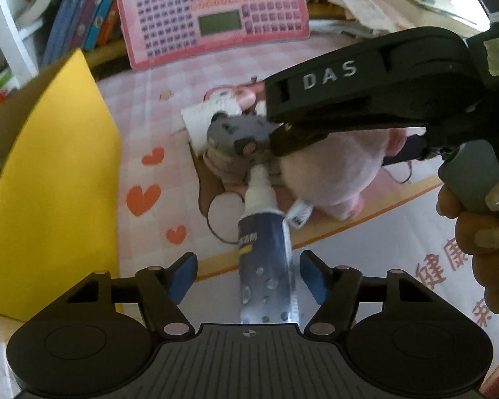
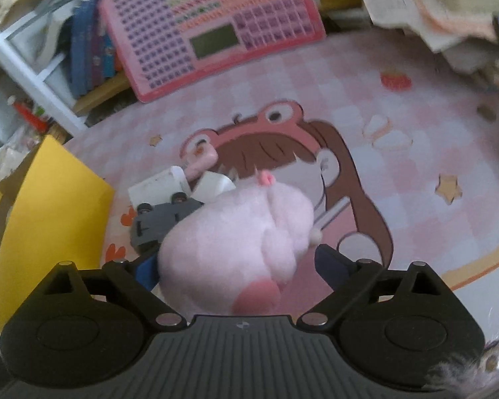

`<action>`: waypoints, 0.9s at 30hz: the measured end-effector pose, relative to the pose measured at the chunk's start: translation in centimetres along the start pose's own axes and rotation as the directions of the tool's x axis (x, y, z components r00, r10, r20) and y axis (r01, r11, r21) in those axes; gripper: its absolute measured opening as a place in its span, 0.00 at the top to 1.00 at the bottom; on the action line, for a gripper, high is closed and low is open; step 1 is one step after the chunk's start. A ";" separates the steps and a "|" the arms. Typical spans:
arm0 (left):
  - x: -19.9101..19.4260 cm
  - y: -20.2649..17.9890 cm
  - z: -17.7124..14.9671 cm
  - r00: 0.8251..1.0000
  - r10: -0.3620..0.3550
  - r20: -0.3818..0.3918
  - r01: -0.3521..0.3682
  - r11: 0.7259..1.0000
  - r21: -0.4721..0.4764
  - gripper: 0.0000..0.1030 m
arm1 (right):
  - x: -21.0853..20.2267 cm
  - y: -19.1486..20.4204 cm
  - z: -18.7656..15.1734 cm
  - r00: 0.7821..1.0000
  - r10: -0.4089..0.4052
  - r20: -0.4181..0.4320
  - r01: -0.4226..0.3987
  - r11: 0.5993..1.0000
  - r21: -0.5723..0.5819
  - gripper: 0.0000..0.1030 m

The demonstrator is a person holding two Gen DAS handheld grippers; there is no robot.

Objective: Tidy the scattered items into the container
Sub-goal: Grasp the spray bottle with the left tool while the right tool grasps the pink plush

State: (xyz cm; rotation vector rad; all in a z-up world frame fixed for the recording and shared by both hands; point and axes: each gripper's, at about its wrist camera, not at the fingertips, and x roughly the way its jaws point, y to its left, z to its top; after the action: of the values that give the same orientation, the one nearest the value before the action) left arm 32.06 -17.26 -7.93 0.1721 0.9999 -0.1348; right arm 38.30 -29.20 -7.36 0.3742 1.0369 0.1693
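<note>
Straddling a spray bottle (image 1: 264, 266) on the worktop (image 1: 143, 123), the left tool (image 1: 248, 277) has its blue pads spread, clear of the bottle's sides. The right tool (image 2: 236, 267) gapes around a pink plush toy (image 2: 239, 246), beside a grey toy car (image 2: 159, 222); grip unclear.

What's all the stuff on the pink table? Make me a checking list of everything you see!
Surface: pink checked cartoon mat, hearts and stars printed on it.
Job's things: spray bottle, pink plush toy, grey toy car lying tipped up, white card; yellow-lined box at the left.
Clutter: nothing else seen on the mat.
Grippers: left gripper open, bottle between its fingers, untouched; right gripper open around the plush, grip not clear.
Cables: nothing seen.
Surroundings: pink keyboard toy, books, paper stacks behind.
</note>
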 end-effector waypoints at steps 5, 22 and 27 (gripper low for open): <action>0.1 0.8 0.0 0.999 -0.038 -0.003 0.038 0.999 -0.006 0.37 | -0.2 -0.2 0.0 1.000 0.011 0.004 -0.011 1.000 -0.012 0.26; -3.2 4.2 -2.2 0.977 -0.213 0.009 0.212 0.969 -0.123 0.70 | -7.4 -1.6 -5.4 0.998 -0.028 0.058 0.039 0.979 -0.198 0.39; -4.9 4.8 -3.1 0.973 -0.227 0.028 0.229 0.959 -0.165 0.70 | -7.9 -0.9 -6.9 1.000 -0.010 0.026 0.015 0.982 -0.189 0.39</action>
State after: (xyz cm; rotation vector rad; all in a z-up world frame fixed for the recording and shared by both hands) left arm 27.81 -11.72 -5.01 -0.0982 1.0155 -0.2609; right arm 28.33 -30.93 -4.51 0.1972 0.9898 0.2493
